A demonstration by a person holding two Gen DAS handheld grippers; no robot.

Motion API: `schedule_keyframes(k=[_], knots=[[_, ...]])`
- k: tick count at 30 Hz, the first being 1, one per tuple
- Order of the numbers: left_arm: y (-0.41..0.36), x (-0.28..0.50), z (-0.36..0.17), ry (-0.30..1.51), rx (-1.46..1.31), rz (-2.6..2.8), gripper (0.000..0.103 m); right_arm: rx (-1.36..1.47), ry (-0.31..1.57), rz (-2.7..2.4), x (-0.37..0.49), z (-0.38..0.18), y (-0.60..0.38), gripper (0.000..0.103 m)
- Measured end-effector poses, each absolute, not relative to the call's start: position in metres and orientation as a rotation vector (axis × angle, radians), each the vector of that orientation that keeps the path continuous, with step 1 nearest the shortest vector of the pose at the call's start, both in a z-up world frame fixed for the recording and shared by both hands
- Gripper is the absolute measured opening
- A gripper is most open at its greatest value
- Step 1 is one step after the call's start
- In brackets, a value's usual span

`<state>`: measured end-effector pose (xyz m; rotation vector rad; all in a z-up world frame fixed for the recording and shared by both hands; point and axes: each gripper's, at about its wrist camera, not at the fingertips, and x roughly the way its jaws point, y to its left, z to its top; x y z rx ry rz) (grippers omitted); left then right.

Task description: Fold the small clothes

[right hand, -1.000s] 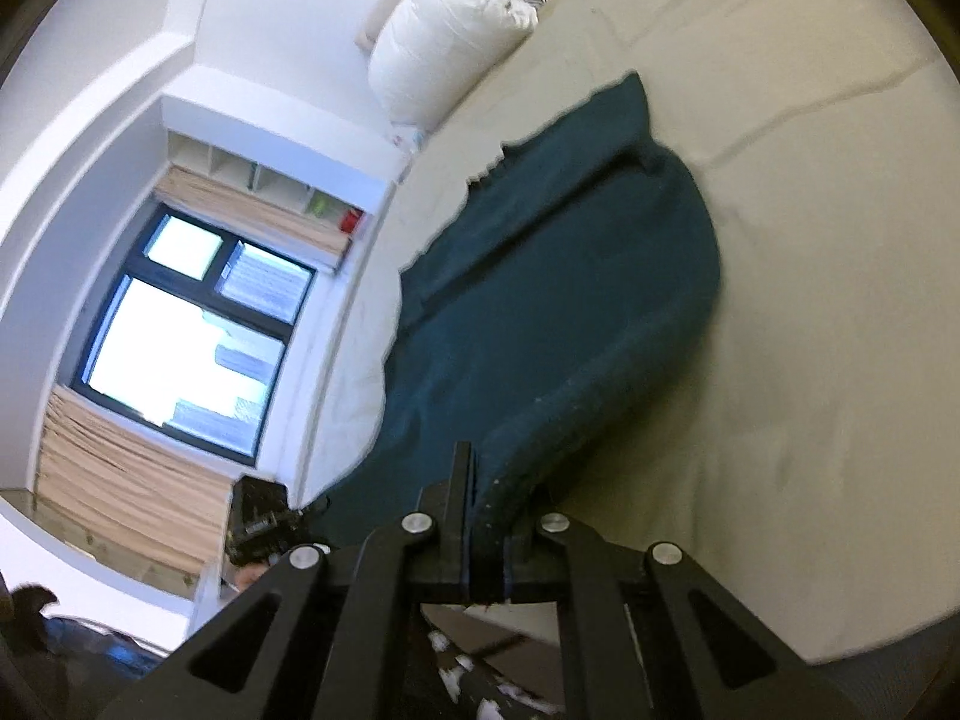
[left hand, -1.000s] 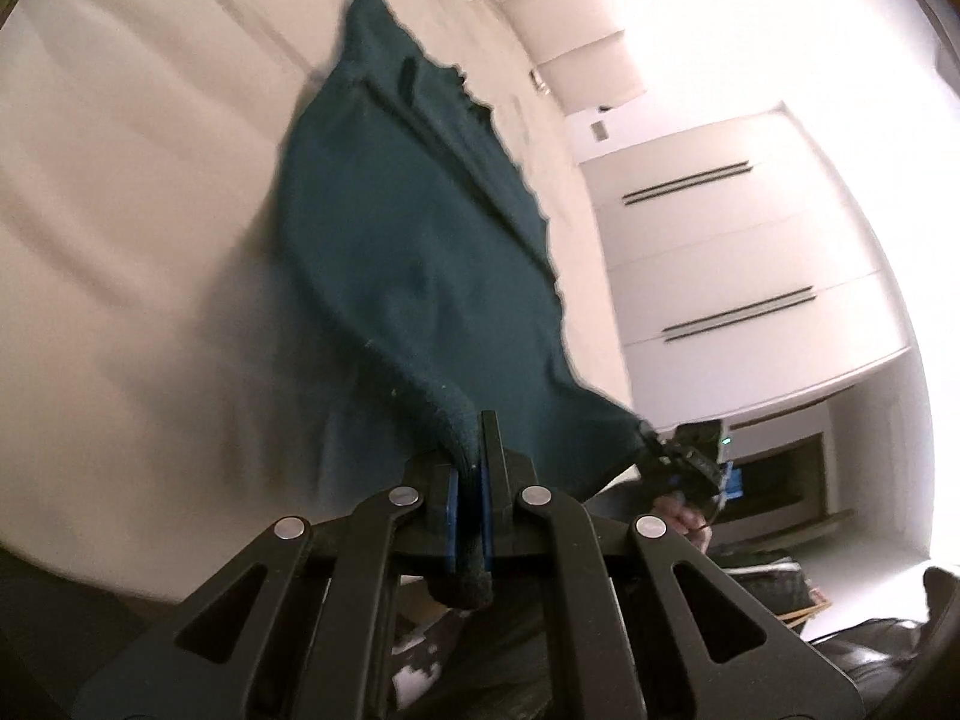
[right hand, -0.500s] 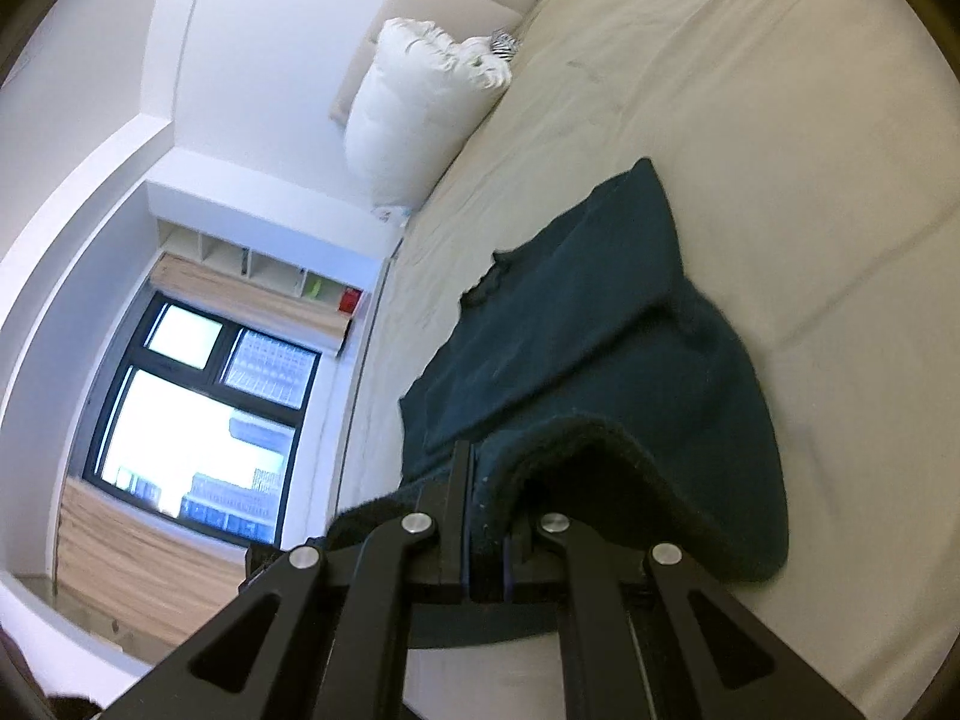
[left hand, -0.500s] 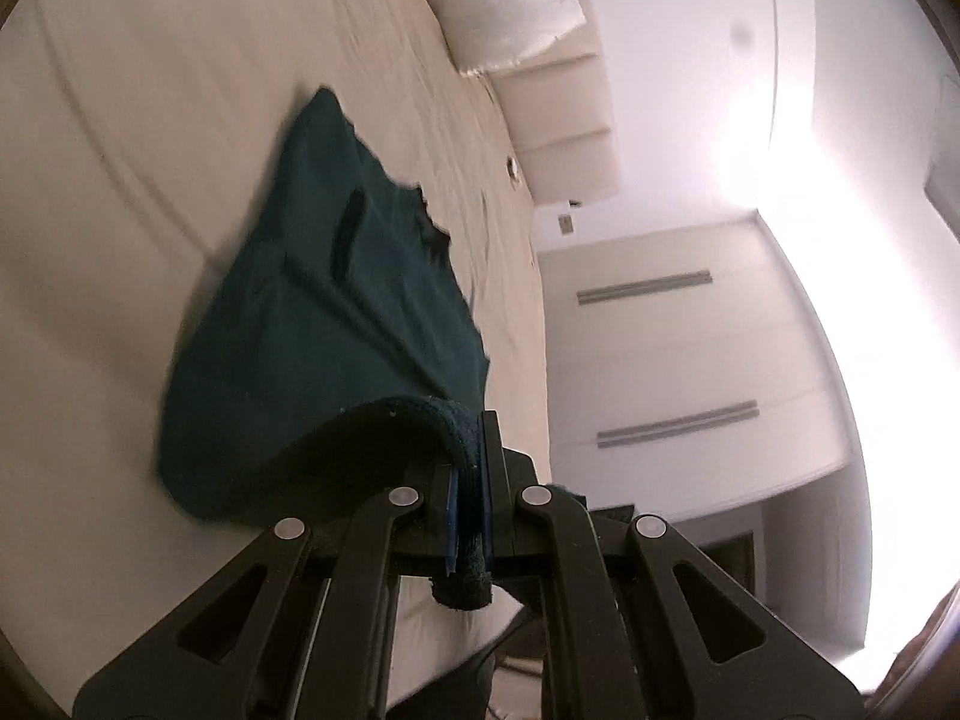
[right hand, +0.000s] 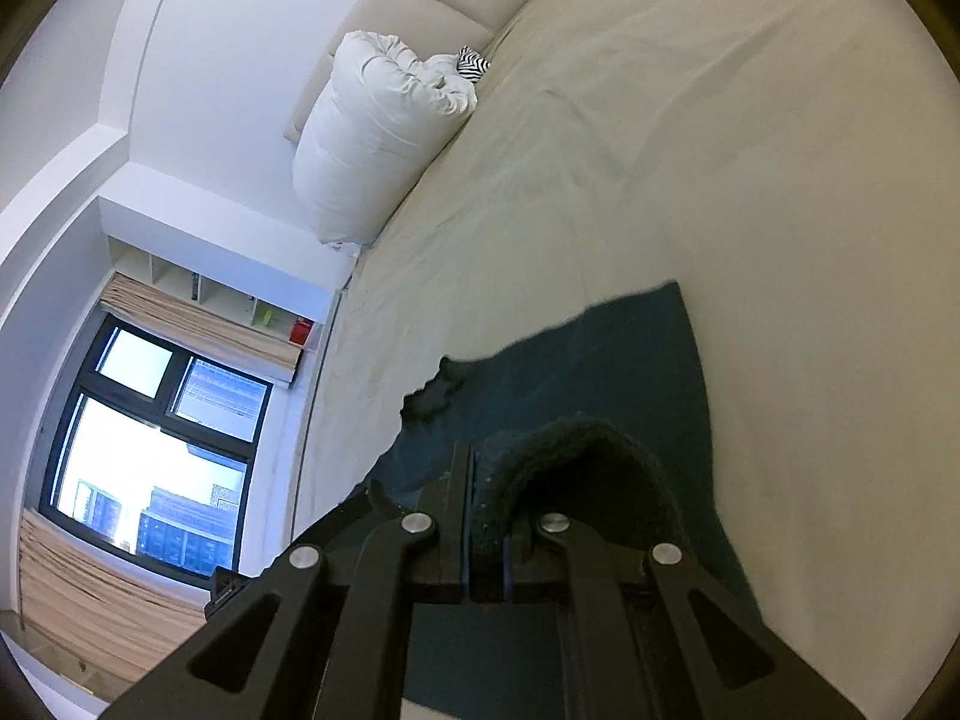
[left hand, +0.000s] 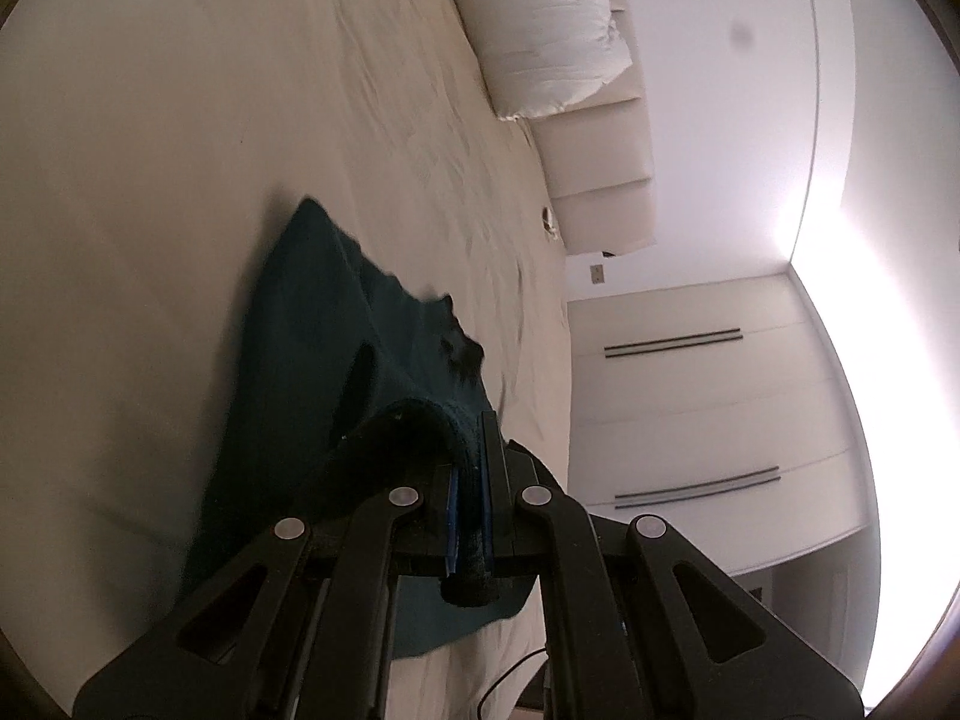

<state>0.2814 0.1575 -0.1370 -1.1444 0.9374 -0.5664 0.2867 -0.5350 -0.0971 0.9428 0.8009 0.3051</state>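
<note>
Pinching the dark teal knit garment [left hand: 312, 324] with my left gripper [left hand: 471, 456] and right gripper [right hand: 480, 474], both clamped tight on its hem over the beige bed sheet [left hand: 150, 150].

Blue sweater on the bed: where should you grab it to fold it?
Grab the blue sweater by its thick hem, one corner per claw, coming in low from the near side. The hem is a firm rolled band at the edge, so it pinches easily. Both the left claw and right claw are shut on it that way.
</note>
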Motion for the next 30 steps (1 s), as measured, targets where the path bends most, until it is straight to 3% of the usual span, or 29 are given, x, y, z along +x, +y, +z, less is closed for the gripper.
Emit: schedule_keyframes(k=[8,10,12,13,14,16,17,24,30], knots=[[0.153,0.335,-0.168,0.975,-1.098,-0.478,0.004,0.964,0.882,0.21,0.337,-0.136,-0.544,0.012],[0.156,0.345,-0.184,1.006,-1.119,-0.449,0.007,0.982,0.903,0.178,0.343,-0.147,-0.547,0.017],[0.161,0.352,-0.195,1.021,-1.149,-0.432,0.015,1.012,0.882,0.155,0.344,-0.153,-0.554,0.037],[0.162,0.354,-0.199,1.011,-1.163,-0.434,0.027,1.03,0.855,0.15,0.34,-0.152,-0.558,0.043],[0.165,0.356,-0.198,0.985,-1.164,-0.428,0.049,1.035,0.822,0.144,0.338,-0.149,-0.562,0.054],[0.173,0.354,-0.194,0.93,-1.172,-0.41,0.072,1.01,0.788,0.111,0.33,-0.141,-0.567,0.062],[0.177,0.354,-0.193,0.918,-1.175,-0.398,0.074,0.988,0.777,0.094,0.326,-0.135,-0.57,0.066],[0.16,0.333,-0.172,0.944,-0.96,-0.399,0.074,0.75,0.772,0.058,0.28,-0.098,-0.557,0.067],[0.124,0.297,-0.172,0.971,-0.718,-0.365,0.074,0.559,0.869,0.019,0.244,-0.108,-0.529,0.067]])
